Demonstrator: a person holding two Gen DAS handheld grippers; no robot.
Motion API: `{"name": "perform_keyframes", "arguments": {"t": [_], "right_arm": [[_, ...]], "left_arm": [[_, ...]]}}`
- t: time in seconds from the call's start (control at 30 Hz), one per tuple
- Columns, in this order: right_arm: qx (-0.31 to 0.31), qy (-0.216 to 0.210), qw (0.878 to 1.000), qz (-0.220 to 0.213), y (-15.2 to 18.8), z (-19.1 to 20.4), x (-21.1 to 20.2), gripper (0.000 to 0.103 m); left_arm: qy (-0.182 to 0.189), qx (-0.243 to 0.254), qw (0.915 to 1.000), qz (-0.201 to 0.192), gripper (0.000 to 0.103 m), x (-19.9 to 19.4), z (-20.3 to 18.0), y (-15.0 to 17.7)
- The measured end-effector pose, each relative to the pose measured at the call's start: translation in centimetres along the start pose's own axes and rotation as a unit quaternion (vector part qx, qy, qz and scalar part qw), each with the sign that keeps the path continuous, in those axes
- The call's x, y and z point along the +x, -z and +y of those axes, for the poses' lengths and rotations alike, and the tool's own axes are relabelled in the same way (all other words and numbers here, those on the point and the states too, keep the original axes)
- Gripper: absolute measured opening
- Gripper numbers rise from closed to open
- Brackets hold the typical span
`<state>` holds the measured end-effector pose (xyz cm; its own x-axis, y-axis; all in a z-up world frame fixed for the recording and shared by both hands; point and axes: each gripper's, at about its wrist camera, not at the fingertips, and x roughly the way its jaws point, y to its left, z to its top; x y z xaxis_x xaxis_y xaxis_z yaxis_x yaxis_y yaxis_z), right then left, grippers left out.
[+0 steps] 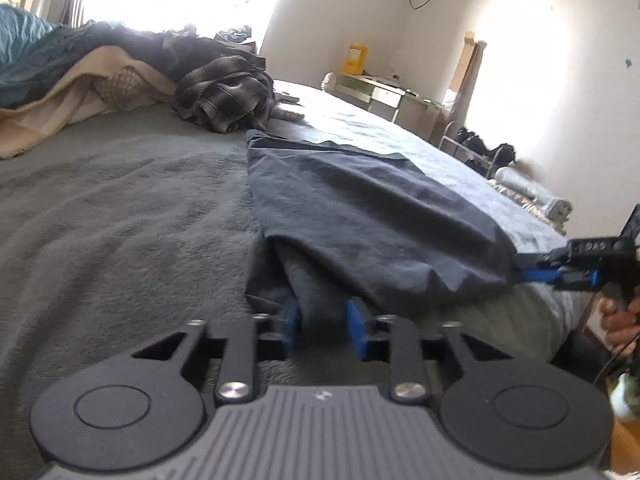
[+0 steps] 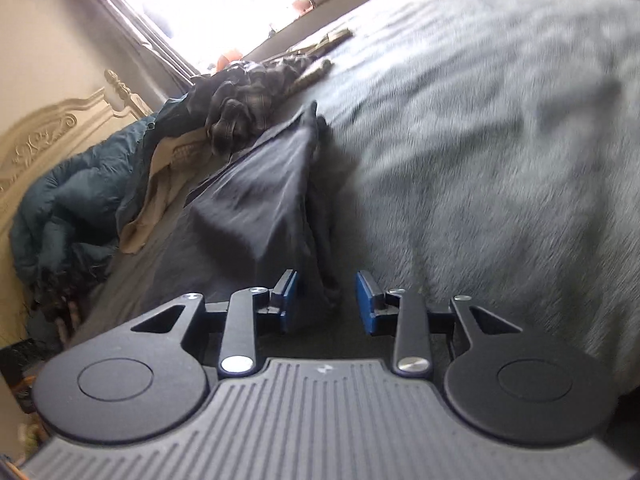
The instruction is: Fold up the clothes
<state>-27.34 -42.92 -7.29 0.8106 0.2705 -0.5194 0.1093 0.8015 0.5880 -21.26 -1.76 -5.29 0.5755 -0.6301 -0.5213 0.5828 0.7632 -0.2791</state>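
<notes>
- Dark navy garment (image 1: 360, 216) spread on the grey bed cover (image 1: 120, 208), stretching away from both pairs of fingers, its upper layer folded over a lower one.
- Left gripper (image 1: 324, 330): blue-padded fingers (image 1: 357, 330) narrowly parted, a bunched fold of the garment's near edge between them; cannot tell whether the pads actually press the cloth.
- Right gripper (image 2: 327, 304): blue-padded fingers (image 2: 366, 304) apart, a hanging fold of the garment's near corner in the gap, closer to the left finger, clear space beside the right finger; no pinch visible.
- In the left wrist view, the right gripper (image 1: 536, 270) off to the right of the left fingers, at the garment's right near corner, with a hand (image 1: 618, 320) on its grip.
- Crumpled plaid shirt (image 1: 228, 92) beyond the far end of the garment, well ahead of the fingers.
- Beige blanket (image 1: 72, 96) and teal quilt (image 1: 24, 52) heaped ahead and to the left of the left fingers.
- Carved cream headboard (image 2: 44, 136) far to the left of the right fingers, behind the quilt.
- Bright window (image 2: 224, 4) beyond the shirt; picture blurred over the bed cover to the right of the right fingers.
</notes>
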Motion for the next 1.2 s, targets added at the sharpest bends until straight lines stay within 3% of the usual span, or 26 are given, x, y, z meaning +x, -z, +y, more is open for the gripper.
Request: {"name": "perform_keyframes", "arguments": {"t": [0.07, 0.1, 0.13, 0.17, 0.23, 0.47, 0.63, 0.73, 0.87, 1.0, 1.1, 1.17, 1.2], "right_arm": [[-0.004, -0.016, 1.000, 0.005, 0.1, 0.2, 0.4, 0.027], [-0.013, -0.020, 1.000, 0.005, 0.2, 0.5, 0.5, 0.021], [-0.023, -0.015, 1.000, 0.002, 0.2, 0.7, 0.5, 0.007], [-0.033, -0.011, 0.999, -0.001, 0.1, 1.0, 0.5, 0.006], [-0.028, -0.009, 1.000, -0.009, -0.1, 0.9, 0.1, 0.005], [-0.001, -0.018, 1.000, -0.011, -0.1, -0.1, 0.1, 0.004], [0.017, 0.013, 1.000, -0.014, 0.0, -1.0, -0.1, 0.008], [-0.052, 0.072, 0.995, -0.047, -0.2, 1.3, -1.7, 0.010], [-0.121, 0.050, 0.989, -0.070, 0.1, 4.8, -3.4, 0.010], [-0.219, -0.005, 0.975, -0.038, 2.2, 9.4, -2.3, 0.014], [-0.283, -0.019, 0.959, -0.008, 4.4, 11.8, -0.6, 0.017], [-0.329, -0.018, 0.944, 0.010, 5.6, 13.6, 0.5, 0.017], [-0.357, -0.019, 0.934, 0.017, 6.3, 14.3, 0.9, 0.017]], "left_arm": [[0.006, -0.010, 0.9999, -0.008, 0.005, 0.0, 0.4, 0.1], [0.013, -0.023, 0.9996, -0.014, 0.005, -0.2, 0.7, 0.1], [0.021, -0.035, 0.9990, -0.020, 0.005, -0.5, 1.1, 0.1], [0.029, -0.047, 0.9981, -0.026, 0.005, -0.7, 1.5, 0.1], [0.049, -0.067, 0.9960, -0.033, 0.004, -1.2, 2.2, 0.2], [0.057, -0.073, 0.9955, -0.018, 0.003, -0.7, 3.1, 0.9], [0.048, -0.069, 0.9965, -0.002, 0.004, 0.3, 3.1, 1.2], [0.042, -0.058, 0.9974, -0.005, 0.008, 0.0, 2.7, 1.1], [0.038, -0.059, 0.9975, -0.010, 0.014, -0.3, 2.4, 1.2], [0.039, -0.065, 0.9971, -0.004, 0.021, -0.1, 2.2, 1.4], [0.043, -0.071, 0.9966, -0.006, 0.020, 0.3, 2.1, 1.3], [0.042, -0.083, 0.9957, -0.005, 0.006, 0.6, 2.3, 1.0], [0.046, -0.097, 0.9942, -0.004, 0.005, 0.6, 2.6, 0.7]]}}
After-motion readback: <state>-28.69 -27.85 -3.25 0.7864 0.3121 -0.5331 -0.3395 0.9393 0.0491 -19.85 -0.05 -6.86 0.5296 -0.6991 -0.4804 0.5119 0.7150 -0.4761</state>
